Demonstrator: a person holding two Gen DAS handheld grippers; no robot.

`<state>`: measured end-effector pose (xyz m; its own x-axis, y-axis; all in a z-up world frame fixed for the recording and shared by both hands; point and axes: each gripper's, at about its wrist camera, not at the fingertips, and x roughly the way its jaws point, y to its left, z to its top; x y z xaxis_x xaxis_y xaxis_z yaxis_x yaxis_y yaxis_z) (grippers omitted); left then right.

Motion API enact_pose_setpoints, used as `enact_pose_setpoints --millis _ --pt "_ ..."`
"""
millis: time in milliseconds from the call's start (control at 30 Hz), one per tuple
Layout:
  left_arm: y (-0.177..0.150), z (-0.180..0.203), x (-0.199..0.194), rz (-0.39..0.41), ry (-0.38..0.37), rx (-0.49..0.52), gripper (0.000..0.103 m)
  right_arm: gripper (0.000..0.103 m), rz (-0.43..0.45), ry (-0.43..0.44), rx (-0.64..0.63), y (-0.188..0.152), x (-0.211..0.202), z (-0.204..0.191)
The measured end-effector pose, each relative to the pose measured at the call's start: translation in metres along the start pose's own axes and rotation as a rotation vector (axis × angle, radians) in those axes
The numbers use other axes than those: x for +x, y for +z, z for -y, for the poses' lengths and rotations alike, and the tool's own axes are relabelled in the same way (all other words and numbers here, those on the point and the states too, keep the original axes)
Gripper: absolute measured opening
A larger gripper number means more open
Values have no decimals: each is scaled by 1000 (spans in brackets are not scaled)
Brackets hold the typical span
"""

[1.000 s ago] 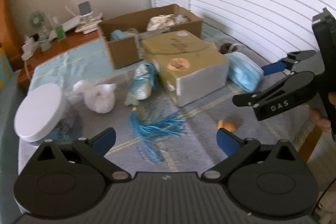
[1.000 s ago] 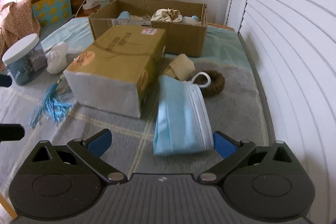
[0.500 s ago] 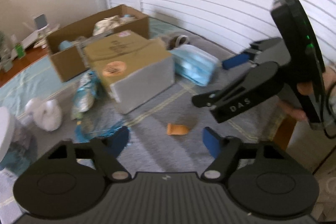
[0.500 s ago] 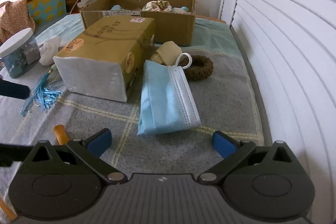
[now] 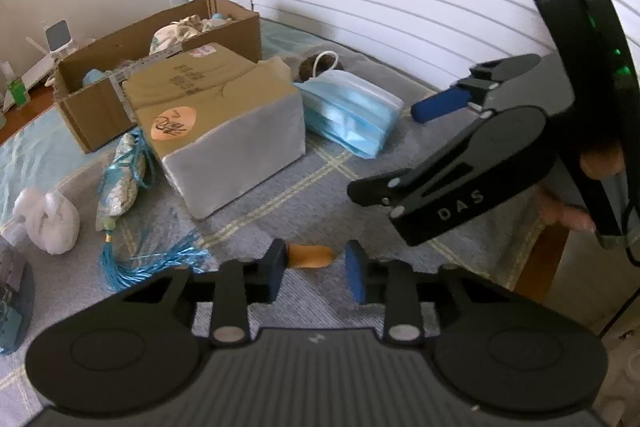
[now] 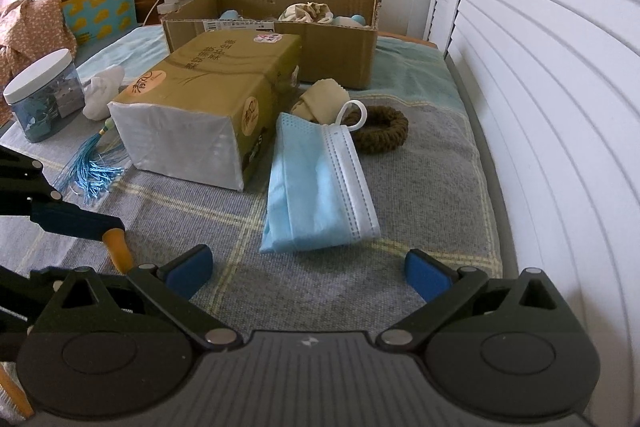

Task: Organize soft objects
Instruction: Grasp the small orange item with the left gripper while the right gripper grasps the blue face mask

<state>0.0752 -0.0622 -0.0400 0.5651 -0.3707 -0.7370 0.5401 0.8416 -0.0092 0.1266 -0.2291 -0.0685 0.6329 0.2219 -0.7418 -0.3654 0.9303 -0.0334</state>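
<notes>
A small orange soft piece (image 5: 310, 255) lies on the grey bedcover, and it also shows in the right wrist view (image 6: 117, 246). My left gripper (image 5: 316, 273) is low over it, jaws half closed with the piece between the fingertips, a gap still on the right side. My right gripper (image 6: 308, 273) is open and empty just short of a stack of blue face masks (image 6: 320, 187). An open cardboard box (image 6: 332, 39) at the back holds several soft items.
A tissue pack (image 6: 208, 107) lies mid-bed. A beige cloth (image 6: 320, 103) and a brown braided ring (image 6: 380, 131) lie behind the masks. A blue tassel charm (image 5: 132, 187), a white swan figure (image 5: 50, 219) and a lidded jar (image 6: 40, 95) stand left. Shutter doors (image 6: 540, 67) run along the right.
My left gripper has swung right and come down over the orange piece, and its jaws have narrowed around it. My right gripper has drawn back slightly from the masks.
</notes>
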Motion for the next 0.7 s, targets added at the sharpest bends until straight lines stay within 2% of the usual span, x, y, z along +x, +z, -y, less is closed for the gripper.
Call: enact_pose_setpoints --millis 67,367,600,700 --pt "0 -2 -1 0 3 -3 24 103 3 0 0 0 0 0" --pt "-4 -13 -9 -8 17 -36 24 103 -1 -17 10 3 3 -3" --pt "-7 -21 -10 -2 34 -55 24 103 -3 -77 -50 18 12 -13" --pt "-7 -22 -10 -1 29 -62 24 100 -6 -82 -55 23 14 -16"
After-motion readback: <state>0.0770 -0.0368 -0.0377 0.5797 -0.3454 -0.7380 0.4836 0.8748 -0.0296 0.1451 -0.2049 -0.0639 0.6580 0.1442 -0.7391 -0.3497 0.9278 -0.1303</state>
